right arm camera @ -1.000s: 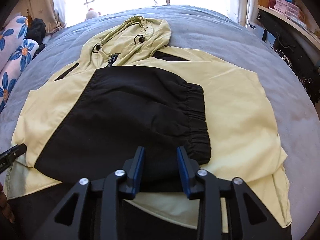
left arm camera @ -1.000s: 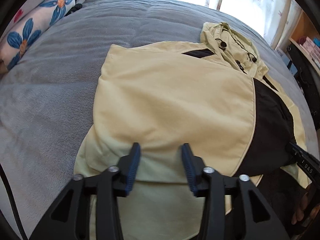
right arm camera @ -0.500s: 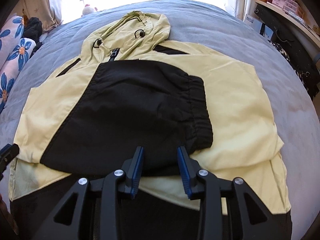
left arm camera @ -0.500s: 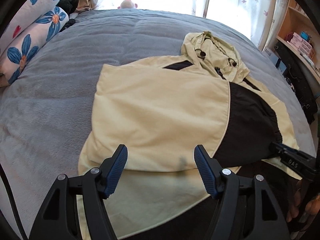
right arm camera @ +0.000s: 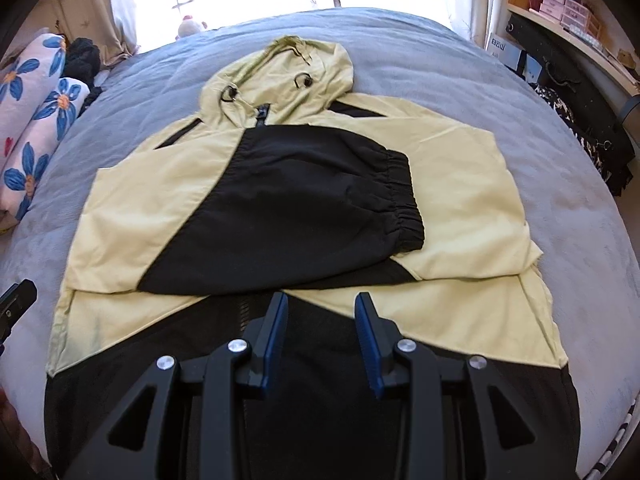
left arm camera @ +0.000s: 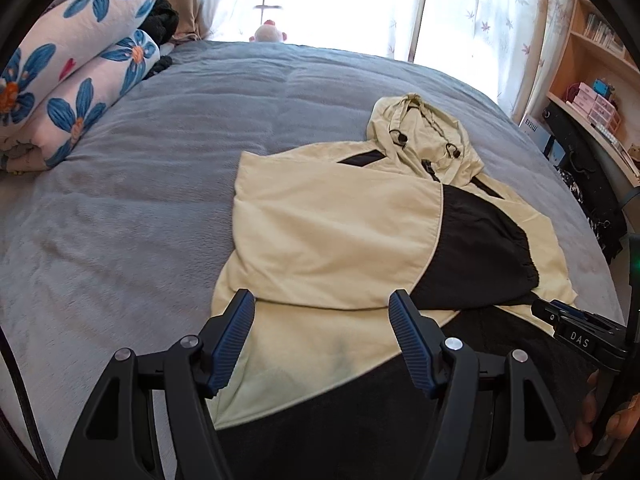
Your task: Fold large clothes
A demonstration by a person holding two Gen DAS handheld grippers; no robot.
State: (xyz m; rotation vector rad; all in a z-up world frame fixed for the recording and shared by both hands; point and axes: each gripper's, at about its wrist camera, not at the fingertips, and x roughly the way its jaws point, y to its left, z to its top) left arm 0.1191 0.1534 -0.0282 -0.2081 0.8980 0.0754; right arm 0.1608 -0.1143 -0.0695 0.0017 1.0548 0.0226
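One jacket (right arm camera: 304,200), two grippers, two flowered rolls (left arm camera: 68,92) at the bed's left edge. Plenty of bare grey bed (left arm camera: 140,200) left of the jacket; shelves crowding the right side. Lying flat mid-bed, pale yellow with black panels, both sleeves folded across the chest, hood spread at the top. Left gripper (left arm camera: 322,340) wide apart, having just been opening, nothing between. Right gripper (right arm camera: 322,340) narrowly apart above the black hem, holding nothing.

"DAS" on right gripper (left arm camera: 576,326)
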